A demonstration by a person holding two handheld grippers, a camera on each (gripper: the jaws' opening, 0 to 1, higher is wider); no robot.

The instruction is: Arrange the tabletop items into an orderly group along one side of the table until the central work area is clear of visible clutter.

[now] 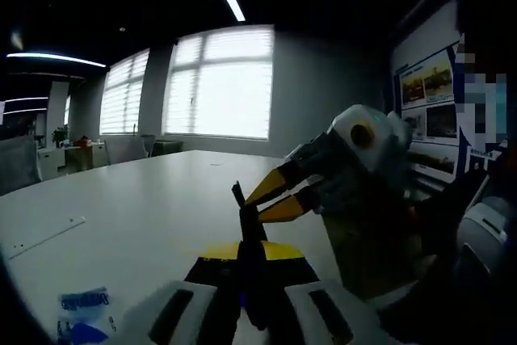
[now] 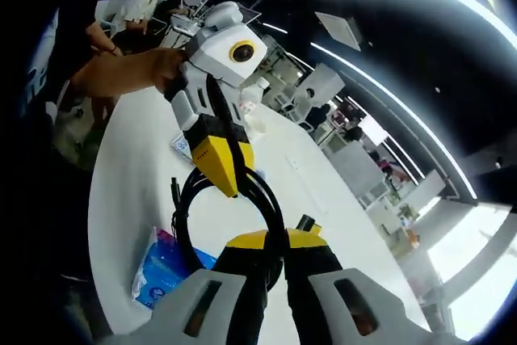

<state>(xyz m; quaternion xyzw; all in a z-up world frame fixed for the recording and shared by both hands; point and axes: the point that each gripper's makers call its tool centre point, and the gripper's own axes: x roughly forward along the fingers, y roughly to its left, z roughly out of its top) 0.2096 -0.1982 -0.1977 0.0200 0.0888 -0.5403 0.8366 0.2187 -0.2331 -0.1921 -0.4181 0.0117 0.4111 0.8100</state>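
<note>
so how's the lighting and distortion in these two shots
Left gripper view: bright windows backlight a dim room, leaving the table grey and the right gripper slightly soft. Right gripper view: ceiling light strips bend into fisheye arcs, glare bottom right, the black cable sharp.

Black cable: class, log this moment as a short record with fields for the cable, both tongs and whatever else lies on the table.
Cable: black cable, coiled in a loop, lifted above the white table
Left tongs: shut on the cable's upper loop
Right tongs: shut on the cable's lower loop
Other item: blue packet lying on the table under the loop
</note>
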